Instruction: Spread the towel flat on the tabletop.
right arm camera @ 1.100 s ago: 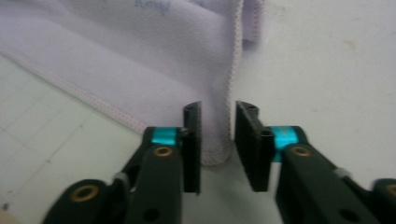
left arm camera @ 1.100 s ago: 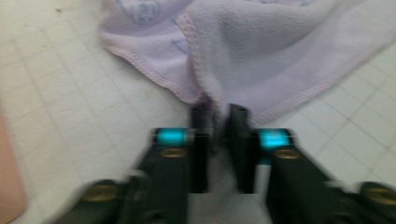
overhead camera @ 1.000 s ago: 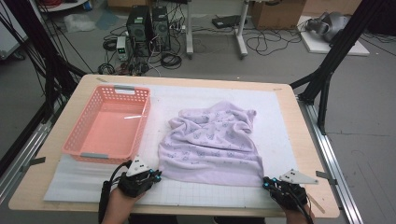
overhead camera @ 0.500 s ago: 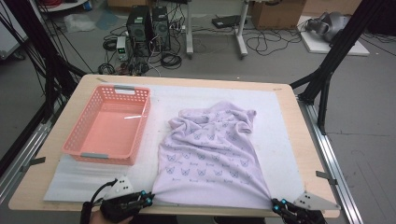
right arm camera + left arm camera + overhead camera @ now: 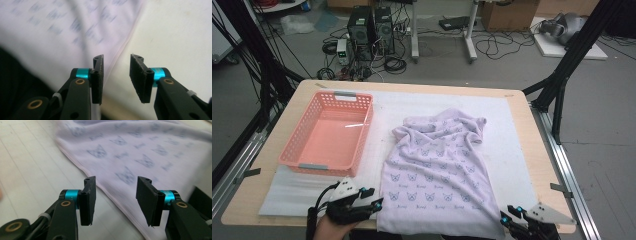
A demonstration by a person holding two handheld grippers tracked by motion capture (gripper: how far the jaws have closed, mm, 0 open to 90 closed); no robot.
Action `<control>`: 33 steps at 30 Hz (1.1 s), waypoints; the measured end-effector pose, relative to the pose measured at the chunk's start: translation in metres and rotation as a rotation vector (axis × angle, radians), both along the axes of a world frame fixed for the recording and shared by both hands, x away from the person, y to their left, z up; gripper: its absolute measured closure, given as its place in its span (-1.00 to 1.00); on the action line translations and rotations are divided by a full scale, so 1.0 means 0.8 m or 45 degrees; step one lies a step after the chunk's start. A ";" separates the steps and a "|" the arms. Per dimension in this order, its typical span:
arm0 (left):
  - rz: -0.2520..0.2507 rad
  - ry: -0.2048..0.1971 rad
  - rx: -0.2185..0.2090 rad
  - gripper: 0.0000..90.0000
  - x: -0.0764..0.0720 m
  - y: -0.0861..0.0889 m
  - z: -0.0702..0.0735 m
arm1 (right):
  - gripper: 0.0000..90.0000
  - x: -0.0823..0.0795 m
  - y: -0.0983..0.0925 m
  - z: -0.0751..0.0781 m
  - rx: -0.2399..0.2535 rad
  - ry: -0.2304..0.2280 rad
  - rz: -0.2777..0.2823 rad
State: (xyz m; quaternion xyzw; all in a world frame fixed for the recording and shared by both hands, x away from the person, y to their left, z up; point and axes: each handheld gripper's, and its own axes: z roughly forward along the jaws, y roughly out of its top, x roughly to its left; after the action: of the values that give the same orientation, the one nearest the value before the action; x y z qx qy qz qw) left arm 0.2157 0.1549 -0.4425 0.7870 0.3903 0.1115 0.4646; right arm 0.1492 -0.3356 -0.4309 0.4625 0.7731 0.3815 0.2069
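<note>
- The left gripper [image 5: 371,202] sits at the near edge of the surface [image 5: 532,150], just off the near left corner of the cloth [image 5: 439,175]. Its jaws have just been opening and stand released, nothing between them; in the left gripper view the hem [image 5: 112,195] runs on the mat just beyond them.
- The right gripper [image 5: 511,216] is at the near right corner, jaws likewise just opened and apart, pressing on nothing; the cloth's edge [image 5: 125,45] lies just ahead of them.
- The cloth lies spread on the white mat [image 5: 302,192], its near end flat and reaching the surface's near edge, its far end bunched in folds.
- It looks light, thin and limp: it will likely sag and fold when lifted. The two near corners at the hem seem the best hold.
- The pink basket [image 5: 292,155] stands to its left, apart from it, and holds nothing.
- Count: one cloth, one basket, one mat, two grippers.
</note>
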 end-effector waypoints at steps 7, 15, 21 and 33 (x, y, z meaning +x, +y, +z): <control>0.087 0.026 0.068 0.00 0.047 -0.022 -0.013 | 0.33 0.063 0.020 -0.012 -0.026 0.002 -0.061; 0.025 -0.046 0.147 0.89 0.029 -0.036 -0.013 | 0.94 0.072 0.031 -0.023 0.009 0.060 -0.008; 0.012 0.043 0.107 0.92 0.012 -0.020 -0.007 | 0.95 0.048 0.019 -0.018 0.027 0.100 0.026; -0.192 0.087 0.021 0.81 -0.046 0.007 0.002 | 0.91 -0.025 -0.002 0.004 0.033 0.126 0.152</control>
State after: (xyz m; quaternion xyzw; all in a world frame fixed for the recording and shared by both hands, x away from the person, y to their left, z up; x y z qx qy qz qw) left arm 0.1791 0.1607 -0.4408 0.8214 0.3445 0.0525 0.4515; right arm 0.1290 -0.3375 -0.4278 0.4365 0.8037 0.3798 0.1394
